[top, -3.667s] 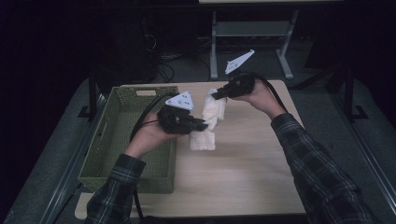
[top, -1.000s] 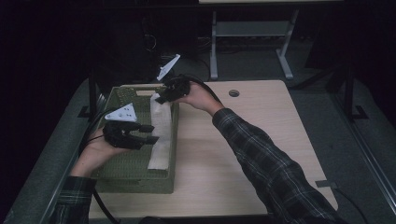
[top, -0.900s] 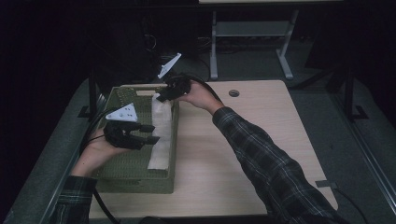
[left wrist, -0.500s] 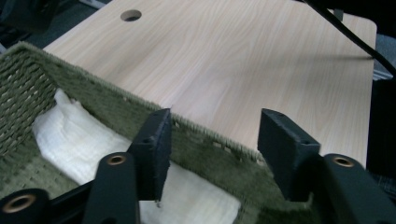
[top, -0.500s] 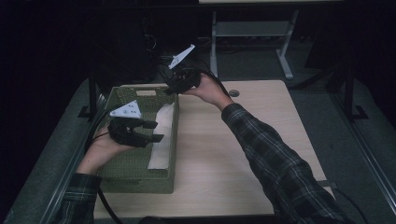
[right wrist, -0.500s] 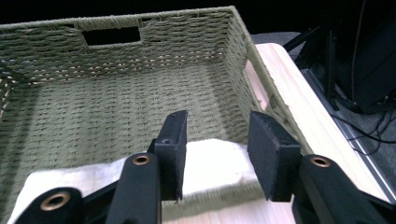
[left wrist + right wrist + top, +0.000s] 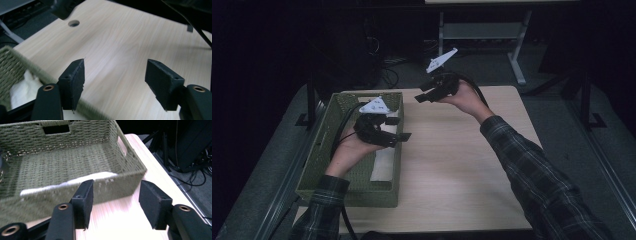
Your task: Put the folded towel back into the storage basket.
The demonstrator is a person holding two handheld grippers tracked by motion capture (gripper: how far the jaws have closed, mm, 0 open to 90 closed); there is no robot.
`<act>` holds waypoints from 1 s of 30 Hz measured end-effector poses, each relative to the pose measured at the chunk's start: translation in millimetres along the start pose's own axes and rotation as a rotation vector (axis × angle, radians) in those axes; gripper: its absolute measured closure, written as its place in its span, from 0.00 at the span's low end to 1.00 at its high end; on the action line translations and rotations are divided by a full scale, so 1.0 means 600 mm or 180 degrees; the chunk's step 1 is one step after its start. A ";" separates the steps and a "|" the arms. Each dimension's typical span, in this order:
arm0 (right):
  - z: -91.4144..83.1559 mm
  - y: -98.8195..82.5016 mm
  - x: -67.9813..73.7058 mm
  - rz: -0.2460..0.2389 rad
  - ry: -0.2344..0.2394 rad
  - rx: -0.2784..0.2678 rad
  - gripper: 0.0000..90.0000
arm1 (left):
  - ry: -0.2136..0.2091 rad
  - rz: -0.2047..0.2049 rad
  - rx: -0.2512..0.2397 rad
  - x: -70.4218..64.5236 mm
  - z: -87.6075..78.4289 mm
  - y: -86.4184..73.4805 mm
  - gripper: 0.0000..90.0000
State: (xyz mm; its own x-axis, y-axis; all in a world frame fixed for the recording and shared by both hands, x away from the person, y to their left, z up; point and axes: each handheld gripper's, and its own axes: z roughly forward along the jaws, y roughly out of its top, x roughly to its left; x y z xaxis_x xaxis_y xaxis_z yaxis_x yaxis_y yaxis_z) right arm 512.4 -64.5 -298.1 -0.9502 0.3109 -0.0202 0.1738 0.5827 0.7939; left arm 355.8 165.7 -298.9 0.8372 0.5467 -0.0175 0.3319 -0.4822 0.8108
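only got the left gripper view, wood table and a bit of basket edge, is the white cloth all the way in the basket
Observer: Yes. In the high view the white folded cloth lies inside the green woven basket, along its right wall.
Operator: is the right gripper holding anything
Observer: No. In the right gripper view its jaws have just been opening and nothing is between them; the right gripper is over the far edge of the light wooden table.
Operator: and where is my left gripper relative to the basket
Observer: The left gripper hangs over the basket's right rim, jaws apart and empty, having just been opening too.
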 end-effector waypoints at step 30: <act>-0.137 -0.213 0.038 0.0313 -0.0257 -0.0200 0.33 | 0.0273 -0.0008 0.0088 -0.134 0.182 0.009 0.28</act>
State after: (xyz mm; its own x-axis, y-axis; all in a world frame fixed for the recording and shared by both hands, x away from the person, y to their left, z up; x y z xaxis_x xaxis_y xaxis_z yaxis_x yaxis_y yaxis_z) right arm 447.5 -193.6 -350.2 -0.9051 0.4250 0.0128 0.2461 0.4991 0.8308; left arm 337.9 44.5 -357.3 0.7963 0.6041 0.0316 0.3469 -0.4988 0.7943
